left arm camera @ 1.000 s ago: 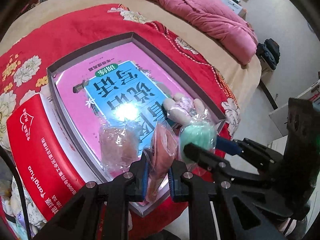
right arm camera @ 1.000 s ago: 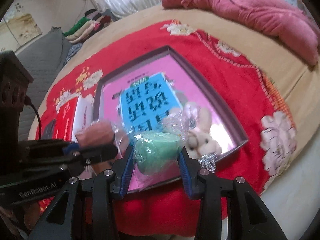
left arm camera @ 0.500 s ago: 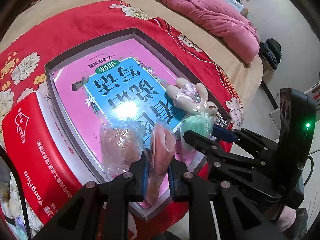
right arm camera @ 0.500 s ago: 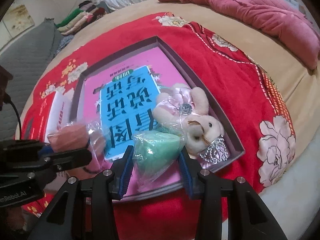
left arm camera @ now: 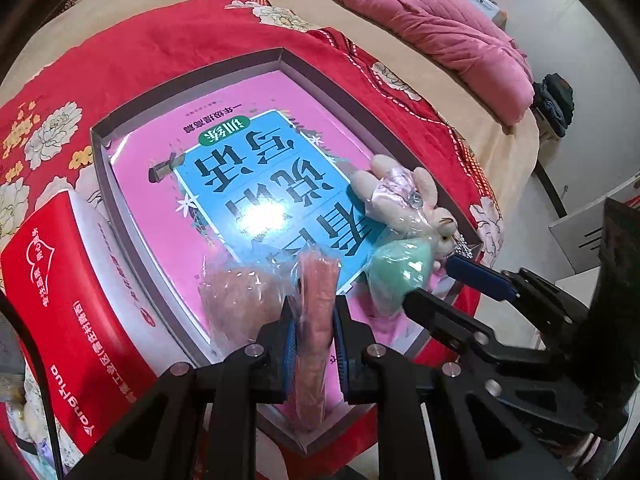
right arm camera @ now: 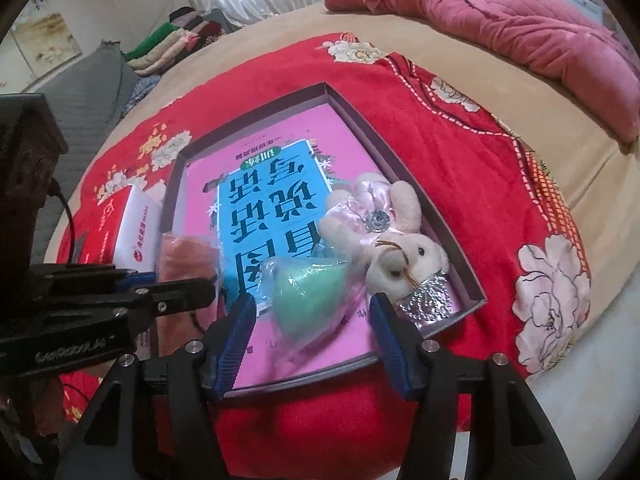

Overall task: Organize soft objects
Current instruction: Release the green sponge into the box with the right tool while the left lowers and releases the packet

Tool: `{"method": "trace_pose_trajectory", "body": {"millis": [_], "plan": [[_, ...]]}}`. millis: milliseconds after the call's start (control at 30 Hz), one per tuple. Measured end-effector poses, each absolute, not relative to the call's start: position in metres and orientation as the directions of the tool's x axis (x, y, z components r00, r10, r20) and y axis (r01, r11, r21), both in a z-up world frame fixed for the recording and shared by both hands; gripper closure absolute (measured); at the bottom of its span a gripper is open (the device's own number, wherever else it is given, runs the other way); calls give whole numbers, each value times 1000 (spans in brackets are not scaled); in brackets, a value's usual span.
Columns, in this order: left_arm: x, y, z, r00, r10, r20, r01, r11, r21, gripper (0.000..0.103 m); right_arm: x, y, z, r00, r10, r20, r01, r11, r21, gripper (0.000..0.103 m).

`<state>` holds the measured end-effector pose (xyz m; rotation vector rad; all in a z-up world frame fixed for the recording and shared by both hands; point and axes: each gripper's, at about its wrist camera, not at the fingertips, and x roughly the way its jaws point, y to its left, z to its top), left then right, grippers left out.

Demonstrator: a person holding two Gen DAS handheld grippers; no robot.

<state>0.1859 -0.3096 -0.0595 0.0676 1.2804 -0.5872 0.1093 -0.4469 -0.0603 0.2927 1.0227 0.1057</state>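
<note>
A grey shallow box [left arm camera: 188,80] [right arm camera: 436,204] lies on the red bedspread with a pink and blue book inside. My left gripper [left arm camera: 314,320] is shut on a pink soft object in a clear bag [left arm camera: 318,300], held over the box's near edge; it also shows in the right wrist view [right arm camera: 184,254]. My right gripper [right arm camera: 312,324] is open, its jaws standing wide on either side of a green soft object in a clear bag [right arm camera: 310,290] [left arm camera: 400,272] that rests on the book. A plush rabbit [right arm camera: 384,232] [left arm camera: 404,200] lies in the box's right corner.
A second pinkish bagged object [left arm camera: 236,292] lies in the box left of my left gripper. A red and white carton [left arm camera: 76,292] [right arm camera: 128,220] sits left of the box. A pink quilt [left arm camera: 432,20] lies at the far side of the bed. The bed edge is close below.
My right gripper has opened and let go of the green bagged object, which now rests on the book. Both grippers have drawn back a little. The left keeps its grip.
</note>
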Motion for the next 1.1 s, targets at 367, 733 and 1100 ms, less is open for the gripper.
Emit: {"method": "trace_pose_trajectory", "body": {"millis": [367, 733, 1100], "plan": [[188, -310, -56, 182, -343, -921, 451, 862, -232, 78, 96, -452, -36, 569, 251, -783, 52, 939, 339, 42], [186, -303, -44, 214, -348, -913, 442, 868, -227, 61, 91, -454, -31, 573, 227, -788, 78, 941, 328, 37], [167, -292, -21, 253, -379, -890, 458, 857, -235, 51, 83, -452, -16, 605, 191, -773, 99, 945, 311, 32]]}}
